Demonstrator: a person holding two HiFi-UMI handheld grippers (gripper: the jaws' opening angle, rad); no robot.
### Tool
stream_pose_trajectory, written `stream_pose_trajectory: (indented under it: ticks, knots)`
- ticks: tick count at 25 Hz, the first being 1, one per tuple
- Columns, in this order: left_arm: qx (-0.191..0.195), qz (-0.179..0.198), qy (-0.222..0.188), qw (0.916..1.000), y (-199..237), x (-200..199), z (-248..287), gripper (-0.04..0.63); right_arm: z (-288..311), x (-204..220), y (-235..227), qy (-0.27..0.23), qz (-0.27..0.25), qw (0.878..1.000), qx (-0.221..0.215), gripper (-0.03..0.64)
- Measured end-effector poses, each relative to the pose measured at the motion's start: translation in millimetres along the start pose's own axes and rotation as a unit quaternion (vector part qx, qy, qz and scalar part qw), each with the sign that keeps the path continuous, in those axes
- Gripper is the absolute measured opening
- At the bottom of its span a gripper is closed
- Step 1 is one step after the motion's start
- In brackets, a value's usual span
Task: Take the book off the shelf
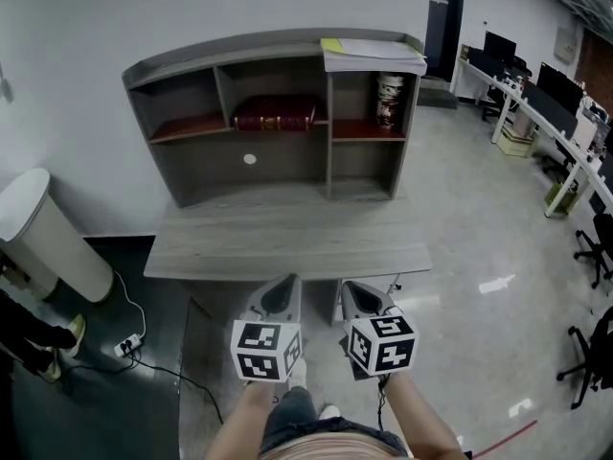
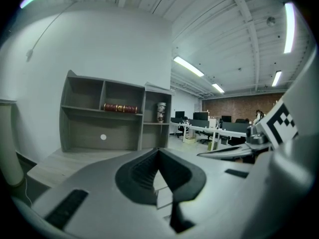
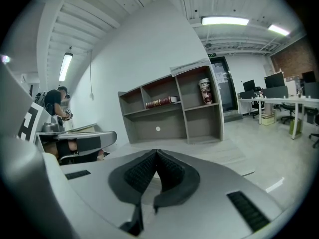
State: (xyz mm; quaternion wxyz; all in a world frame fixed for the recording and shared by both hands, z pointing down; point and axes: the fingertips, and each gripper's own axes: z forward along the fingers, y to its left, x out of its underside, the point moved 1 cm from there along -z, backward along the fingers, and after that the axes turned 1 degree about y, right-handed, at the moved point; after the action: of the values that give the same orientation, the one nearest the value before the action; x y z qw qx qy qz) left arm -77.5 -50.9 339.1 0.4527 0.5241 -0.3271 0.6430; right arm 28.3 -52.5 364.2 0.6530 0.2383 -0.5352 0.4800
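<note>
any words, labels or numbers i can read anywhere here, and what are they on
No text in these views can be read.
On the book spine: gold marks, too blurred to read.
On the canister right of the book: print too small to read.
On the marker cubes: black-and-white squares only, no words.

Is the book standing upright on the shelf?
No, the book lies flat on its side, spine outward, in the middle compartment of the shelf.
</note>
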Motion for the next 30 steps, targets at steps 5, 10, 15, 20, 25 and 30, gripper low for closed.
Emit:
stream_pose_trajectory:
  ticks: [5,10,15,20,25,30]
  knots:
    - [-0.006,-0.001,0.0,1.0,21,-5,20,0.011,25,-6,-2,0.006,-0.005,1.0,-0.002,0.008]
    - [-0.004,-0.008,0.0,1.0,46,-13,45,0.011,54,-12,-5,0.014,-0.008,1.0,-0.003,0.008]
    - [-0.002,-0.017,0.003,0.9999,75,-24,76,0.011,88,-21,-13,0.021,-0.003,1.0,0.0,0.008]
    - [0.0,-0.008,0.003,1.0,98,-38,104,0.011,120,-34,-21,0.022,0.006,1.0,0.008,0.008]
    - [0.011,0.016,0.005,0.9998,116,-52,130,0.011,149,-47,-22,0.019,0.013,1.0,0.012,0.008]
    - [0.023,0.028,0.002,0.9993,133,-66,153,0.011,177,-55,-21,0.02,0.018,0.999,0.018,0.008]
